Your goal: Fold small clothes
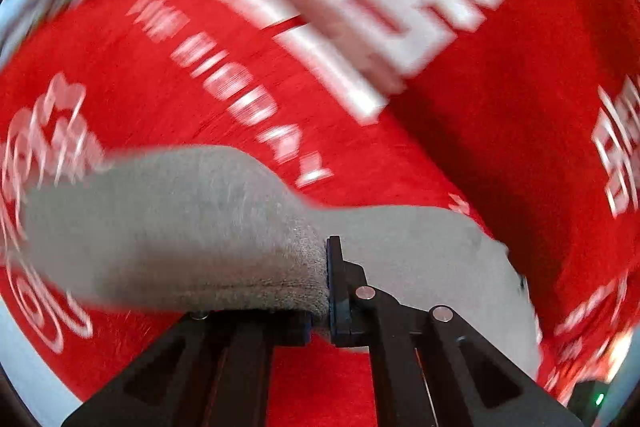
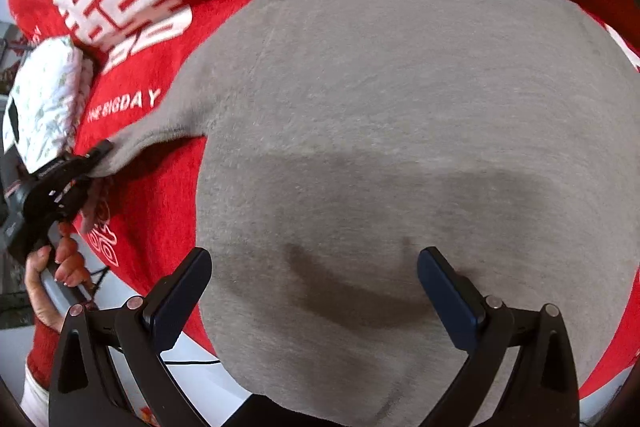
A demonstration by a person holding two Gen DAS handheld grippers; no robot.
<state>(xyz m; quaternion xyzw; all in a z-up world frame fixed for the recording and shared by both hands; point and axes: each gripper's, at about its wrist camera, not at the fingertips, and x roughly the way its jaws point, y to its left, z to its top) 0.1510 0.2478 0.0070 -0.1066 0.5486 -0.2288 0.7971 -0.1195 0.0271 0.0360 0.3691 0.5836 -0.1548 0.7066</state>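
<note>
A small grey knitted garment [image 2: 380,147] lies spread on a red cloth. My left gripper [image 1: 320,291] is shut on one end of its sleeve [image 1: 180,235] and holds it off the cloth; it also shows in the right wrist view [image 2: 96,157], at the left, pinching the sleeve tip. My right gripper [image 2: 316,291] is open, its fingers [image 2: 180,291] spread over the garment's near part, holding nothing. The left wrist view is blurred by motion.
The red cloth [image 2: 160,187] with white lettering covers the table. A white patterned folded cloth [image 2: 44,103] lies at the left, beyond my left gripper. The white table edge [image 2: 192,359] and a black cable show at the lower left.
</note>
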